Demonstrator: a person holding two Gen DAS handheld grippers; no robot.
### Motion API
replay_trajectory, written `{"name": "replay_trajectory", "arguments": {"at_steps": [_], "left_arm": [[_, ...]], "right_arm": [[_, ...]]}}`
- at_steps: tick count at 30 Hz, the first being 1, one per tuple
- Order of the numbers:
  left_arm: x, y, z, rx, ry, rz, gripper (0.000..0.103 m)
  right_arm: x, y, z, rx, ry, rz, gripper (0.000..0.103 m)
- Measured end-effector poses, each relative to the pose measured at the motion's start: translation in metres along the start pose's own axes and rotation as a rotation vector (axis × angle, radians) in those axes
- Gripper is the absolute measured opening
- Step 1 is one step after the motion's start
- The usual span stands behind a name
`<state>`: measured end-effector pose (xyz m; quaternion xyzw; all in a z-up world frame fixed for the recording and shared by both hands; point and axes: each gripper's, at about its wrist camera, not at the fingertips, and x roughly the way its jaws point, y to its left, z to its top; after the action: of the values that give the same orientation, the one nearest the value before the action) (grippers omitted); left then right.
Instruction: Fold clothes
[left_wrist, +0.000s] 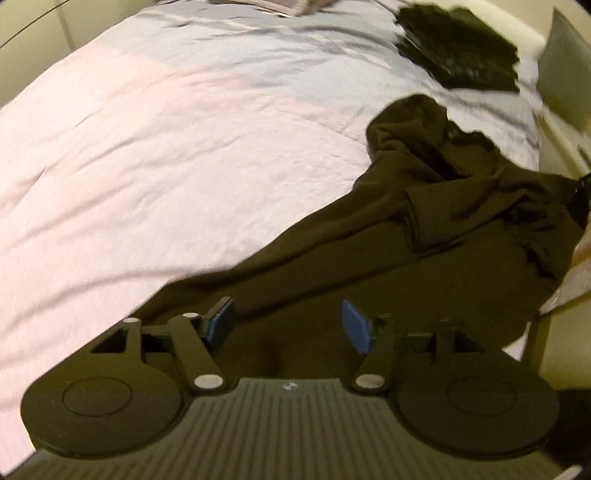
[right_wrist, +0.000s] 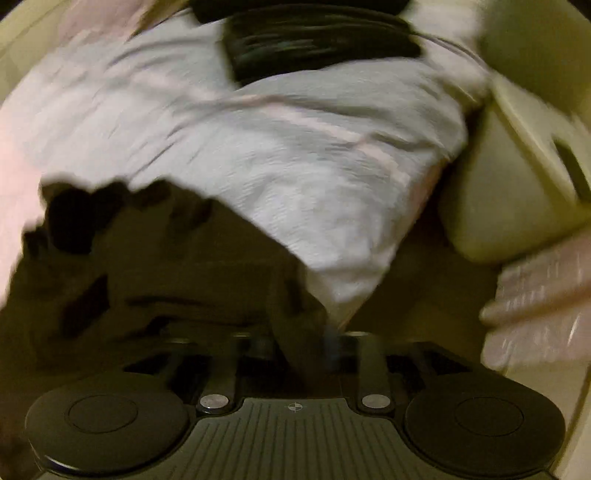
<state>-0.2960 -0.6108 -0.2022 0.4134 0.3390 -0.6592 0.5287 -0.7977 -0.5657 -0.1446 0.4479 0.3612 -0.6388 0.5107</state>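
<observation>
The left gripper (left_wrist: 288, 325), jaws spread, hovers over a crumpled dark brown cloth garment (left_wrist: 424, 221) on the pale quilted bed (left_wrist: 184, 147); the right gripper (right_wrist: 314, 350) pinches its near fold. Drawing both corners taut should flatten it.

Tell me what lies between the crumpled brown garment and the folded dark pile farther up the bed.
Only bare bed cover lies between the brown garment and the folded dark pile; nothing else rests there. The left wrist view shows this best; the right wrist view is blurred.
</observation>
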Motion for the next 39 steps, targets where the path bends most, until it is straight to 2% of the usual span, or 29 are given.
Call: {"name": "replay_trajectory", "arguments": {"at_steps": [1,4,8,11,12,13,14,15,16,17,18,19,20,23,26,28,31,33,35,36,37,39], "left_arm": [[0.011,-0.008,0.011,0.025,0.002,-0.01,0.061],[0.046,-0.033,0.046,0.116,0.0,-0.034,0.061],[0.094,-0.071,0.099,0.22,-0.009,-0.104,0.063],[0.136,-0.09,0.126,0.256,0.084,-0.148,0.059],[0.151,-0.093,0.131,0.257,0.136,-0.16,0.053],[0.159,-0.091,0.132,0.248,0.162,-0.175,0.032],[0.166,-0.089,0.132,0.237,0.185,-0.19,0.022],[0.166,-0.084,0.132,0.216,0.183,-0.203,0.018],[0.16,-0.079,0.131,0.194,0.166,-0.214,0.013],[0.148,-0.07,0.128,0.157,0.131,-0.225,0.011],[0.133,-0.059,0.126,0.116,0.094,-0.227,0.011],[0.116,-0.047,0.123,0.076,0.06,-0.221,0.01],[0.097,-0.034,0.121,0.035,0.028,-0.209,0.01],[0.039,0.013,0.107,-0.073,-0.049,-0.168,0.01],[-0.015,0.061,0.092,-0.15,-0.12,-0.045,0.01],[-0.045,0.094,0.081,-0.238,-0.165,0.029,0.01],[-0.069,0.142,0.064,-0.339,-0.199,0.149,0.01],[-0.066,0.169,0.048,-0.416,-0.164,0.227,0.011],[-0.059,0.194,0.029,-0.506,-0.104,0.307,0.019],[-0.057,0.201,0.017,-0.519,-0.085,0.351,0.019],[-0.057,0.205,0.008,-0.515,-0.073,0.38,0.021],[-0.055,0.203,-0.01,-0.499,-0.058,0.397,0.03]], "right_arm": [[-0.003,0.009,-0.001,-0.061,-0.011,0.019,0.068],[-0.012,0.03,-0.001,-0.275,-0.073,0.064,0.069],[0.006,0.039,-0.004,-0.513,-0.082,0.132,0.072],[0.035,0.039,-0.006,-0.656,-0.048,0.163,0.073],[0.047,0.039,-0.006,-0.689,-0.034,0.179,0.074],[0.055,0.037,-0.004,-0.698,-0.022,0.199,0.073],[0.061,0.036,-0.003,-0.695,-0.007,0.219,0.073],[0.067,0.036,-0.002,-0.684,0.009,0.238,0.073],[0.068,0.035,0.0,-0.669,0.019,0.252,0.066],[0.068,0.035,0.002,-0.656,0.031,0.27,0.052],[0.066,0.037,0.004,-0.649,0.049,0.298,0.022],[0.061,0.04,0.006,-0.652,0.057,0.313,0.013],[0.054,0.044,0.008,-0.664,0.049,0.326,0.011],[0.023,0.068,0.023,-0.685,-0.01,0.445,0.008],[-0.015,0.103,0.046,-0.716,-0.114,0.575,0.008],[-0.041,0.133,0.063,-0.752,-0.2,0.673,0.008],[-0.073,0.185,0.082,-0.798,-0.3,0.819,0.008],[-0.084,0.217,0.089,-0.788,-0.315,0.91,0.009],[-0.088,0.239,0.088,-0.774,-0.323,0.91,0.016],[-0.087,0.244,0.084,-0.773,-0.323,0.884,0.029],[-0.085,0.249,0.08,-0.772,-0.32,0.858,0.054],[-0.078,0.253,0.062,-0.769,-0.28,0.809,0.076]]}}
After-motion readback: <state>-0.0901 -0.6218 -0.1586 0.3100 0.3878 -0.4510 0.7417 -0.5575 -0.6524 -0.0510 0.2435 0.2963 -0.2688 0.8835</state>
